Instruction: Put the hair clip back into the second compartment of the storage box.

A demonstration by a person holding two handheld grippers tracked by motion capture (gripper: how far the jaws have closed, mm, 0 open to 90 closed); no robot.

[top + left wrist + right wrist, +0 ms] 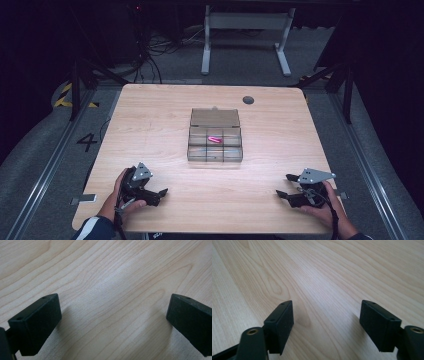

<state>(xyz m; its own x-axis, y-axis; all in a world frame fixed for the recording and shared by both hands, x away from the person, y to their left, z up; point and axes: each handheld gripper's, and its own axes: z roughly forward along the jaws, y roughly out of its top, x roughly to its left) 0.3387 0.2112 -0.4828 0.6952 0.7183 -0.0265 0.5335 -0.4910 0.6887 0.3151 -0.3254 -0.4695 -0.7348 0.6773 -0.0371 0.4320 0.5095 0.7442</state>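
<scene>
Hidden: clear organizer box (pixel 215 142) compartments hard to read; pink item (pixel 215 139) inside, shape unclear.
Jaws: left gripper (pixel 113 315) and right gripper (pixel 325 322) both spread, empty, over desk (pixel 165 120).

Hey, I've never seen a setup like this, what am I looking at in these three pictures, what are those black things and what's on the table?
There is no robot here. A person sits at a light wooden table and holds a hand-held black two-jaw gripper in each hand: the left gripper and the right gripper.

The high view comes from a fixed camera above the person, looking forward and down. The other two pictures come from small cameras riding on the grippers, each looking along its own black jaws at bare wood: the left gripper view and the right gripper view.

In the middle of the table stands a clear plastic compartment box with its lid open. A small pink object lies in one compartment; it is too small to identify.

Both grippers have their jaws wide apart and hold nothing.
</scene>
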